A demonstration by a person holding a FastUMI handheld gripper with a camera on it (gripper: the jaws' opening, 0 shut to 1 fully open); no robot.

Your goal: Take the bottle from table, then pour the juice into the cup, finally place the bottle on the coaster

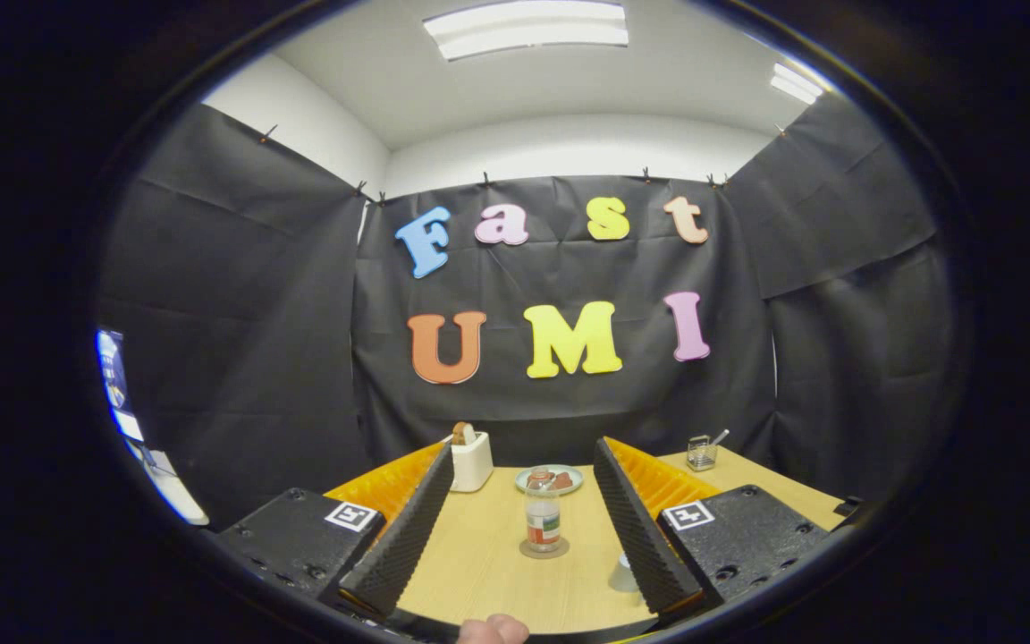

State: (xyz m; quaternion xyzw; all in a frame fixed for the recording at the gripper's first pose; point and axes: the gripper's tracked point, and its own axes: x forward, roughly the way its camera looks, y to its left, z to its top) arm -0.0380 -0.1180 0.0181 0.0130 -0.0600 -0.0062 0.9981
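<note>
The hand-held gripper (519, 528) has its two fingers spread wide with nothing between the pads; one bottle (543, 521) stands upright between them, well ahead, its long axis vertical and its cap up. It sits on one round coaster (544, 548) on the wooden counter (488, 563); its label band is red and white. One clear cup (624, 572) stands at about 4 o'clock from the bottle, just beside the right finger and partly hidden by it. At 12 o'clock beyond the bottle lies one plate (551, 478) with brown pieces on it; at 11 o'clock, one white toaster (470, 461) with a slice in it; at 2 o'clock, far off, one small glass container (702, 453) with a utensil sticking out.
</note>
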